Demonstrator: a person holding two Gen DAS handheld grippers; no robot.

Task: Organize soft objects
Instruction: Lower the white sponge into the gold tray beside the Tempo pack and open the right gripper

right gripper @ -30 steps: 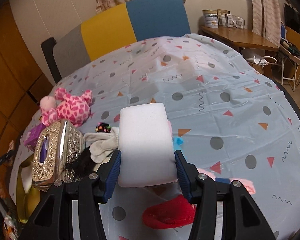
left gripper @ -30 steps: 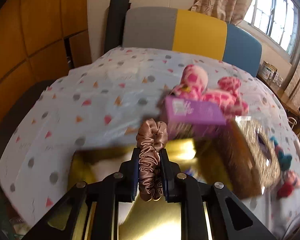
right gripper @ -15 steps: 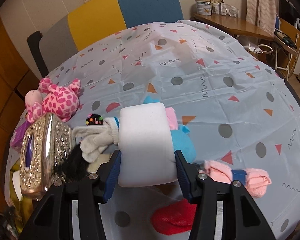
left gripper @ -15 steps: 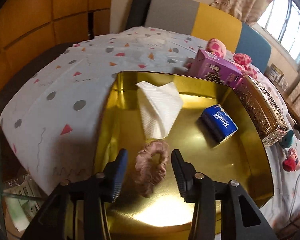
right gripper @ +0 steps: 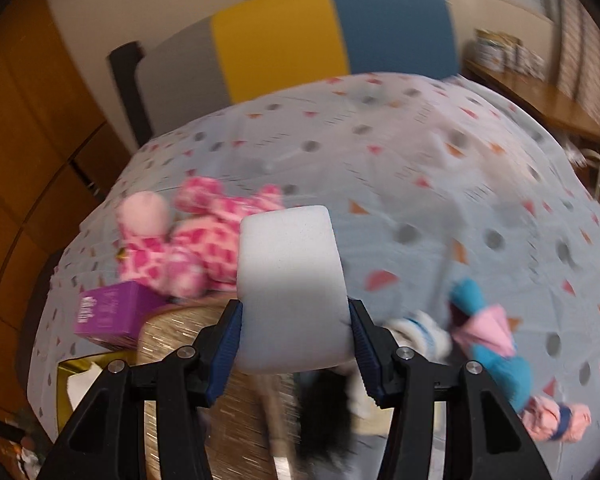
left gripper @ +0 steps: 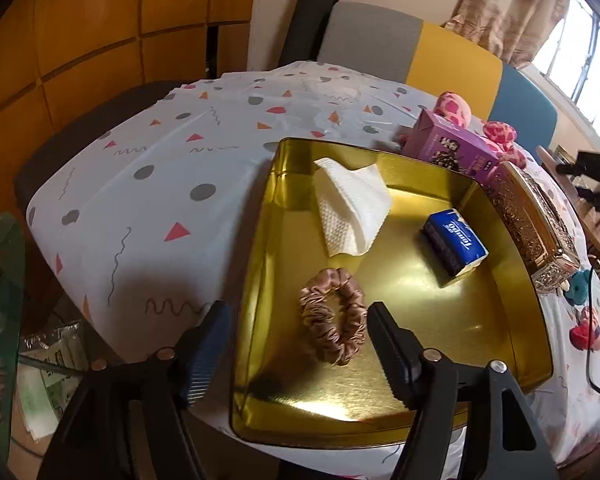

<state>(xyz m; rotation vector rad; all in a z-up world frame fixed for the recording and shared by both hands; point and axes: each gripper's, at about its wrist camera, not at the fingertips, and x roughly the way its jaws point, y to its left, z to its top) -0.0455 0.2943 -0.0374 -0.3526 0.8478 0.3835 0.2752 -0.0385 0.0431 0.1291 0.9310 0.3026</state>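
Left gripper [left gripper: 296,344], jaws just opened wide, above the released scrunchie [left gripper: 333,316] near the gold tray [left gripper: 260,248] front edge. Right gripper [right gripper: 294,328] clamps the white sponge [right gripper: 290,280]; the swift carry risks clipping the ornate tissue box [right gripper: 188,360].

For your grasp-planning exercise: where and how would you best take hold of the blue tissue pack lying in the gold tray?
Grip the blue tissue pack across its two long sides, coming from above: it lies flat in the gold tray, clear of the walls and the scrunchie.
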